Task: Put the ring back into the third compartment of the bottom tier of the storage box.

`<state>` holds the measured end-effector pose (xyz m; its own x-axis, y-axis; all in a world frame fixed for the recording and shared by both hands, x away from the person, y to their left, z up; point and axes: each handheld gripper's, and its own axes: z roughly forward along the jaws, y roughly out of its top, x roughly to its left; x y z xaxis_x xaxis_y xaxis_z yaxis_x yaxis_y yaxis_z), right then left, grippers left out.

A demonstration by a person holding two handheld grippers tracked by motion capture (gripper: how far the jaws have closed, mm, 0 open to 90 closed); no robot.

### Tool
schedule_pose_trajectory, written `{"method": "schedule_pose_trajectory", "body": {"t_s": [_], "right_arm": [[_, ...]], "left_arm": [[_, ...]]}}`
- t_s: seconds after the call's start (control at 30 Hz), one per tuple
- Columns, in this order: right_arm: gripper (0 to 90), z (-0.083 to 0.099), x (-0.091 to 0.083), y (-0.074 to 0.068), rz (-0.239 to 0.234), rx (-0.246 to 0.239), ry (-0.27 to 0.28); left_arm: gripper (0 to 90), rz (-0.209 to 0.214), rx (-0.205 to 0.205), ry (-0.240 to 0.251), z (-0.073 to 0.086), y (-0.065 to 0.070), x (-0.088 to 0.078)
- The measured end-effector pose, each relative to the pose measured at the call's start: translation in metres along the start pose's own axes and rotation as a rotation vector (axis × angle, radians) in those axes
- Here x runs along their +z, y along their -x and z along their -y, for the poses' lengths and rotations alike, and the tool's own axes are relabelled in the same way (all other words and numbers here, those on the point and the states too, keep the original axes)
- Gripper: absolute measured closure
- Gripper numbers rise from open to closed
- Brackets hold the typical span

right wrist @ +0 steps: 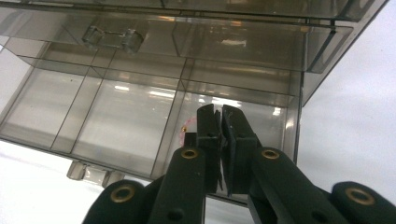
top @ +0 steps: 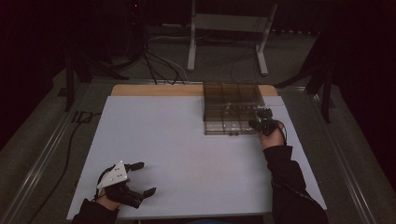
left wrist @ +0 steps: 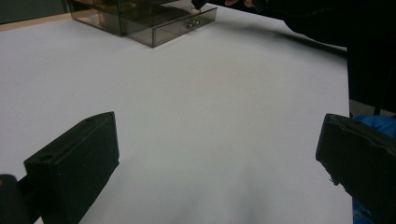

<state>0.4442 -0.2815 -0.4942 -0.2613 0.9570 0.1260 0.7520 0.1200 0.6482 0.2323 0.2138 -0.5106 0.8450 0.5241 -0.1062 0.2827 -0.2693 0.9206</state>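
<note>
Left gripper (top: pixel 144 178) sits at the near-left corner of the white table (top: pixel 187 154), jaws spread wide, nothing between them; in the left gripper view just bare tabletop shows between the two black fingers (left wrist: pixel 74 168). Grey three-cornered plate on top, person's left hand (top: pixel 109 198) behind it. Right forearm in a dark sleeve (top: pixel 289 186) reaches up the right side of the table. Right gripper (top: pixel 262 122) is at the front right corner of the smoky clear drawer box (top: pixel 231 107), which sits at the far right of the table, back edge near the wooden strip (top: pixel 154 90). Lower drawer (right wrist: pixel 140 116) is pulled out, divided into compartments; right gripper's jaws are pressed together over its rightmost compartment, pads (right wrist: pixel 233 140) touching or nearly so. Small pinkish thing (right wrist: pixel 181 134) with a gold dot is just left of the jaws, inside that compartment; can't tell whether it's held. Upper drawer's handle (right wrist: pixel 112 38) visible above, drawer closed. Beyond the table: cables (top: pixel 159 65) and a white frame stand (top: pixel 229 32) on the floor.
</note>
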Motion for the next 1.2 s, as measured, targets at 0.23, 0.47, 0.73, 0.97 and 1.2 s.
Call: {"method": "schedule_pose_trajectory", "body": {"t_s": [0.23,0.47,0.73,0.97,1.2], "right_arm": [[85.9,0.0,0.0,0.003,0.013,0.006,0.003],[69.8,-0.003,-0.006,0.003,0.024,0.017,0.023],[56.3,-0.006,-0.016,-0.006,0.002,-0.007,0.056],[48.9,-0.009,-0.025,-0.018,-0.014,-0.038,0.078],[39.4,-0.011,-0.033,-0.03,-0.037,-0.063,0.092]], "left_arm": [[0.4,-0.001,0.0,0.001,0.0,0.0,0.0],[0.4,-0.003,0.002,0.0,0.0,0.001,0.0],[0.4,-0.002,0.003,-0.001,0.0,0.0,0.0],[0.4,-0.001,0.0,0.002,0.0,0.0,0.0],[0.4,-0.001,0.0,0.002,0.0,0.0,0.0]]}}
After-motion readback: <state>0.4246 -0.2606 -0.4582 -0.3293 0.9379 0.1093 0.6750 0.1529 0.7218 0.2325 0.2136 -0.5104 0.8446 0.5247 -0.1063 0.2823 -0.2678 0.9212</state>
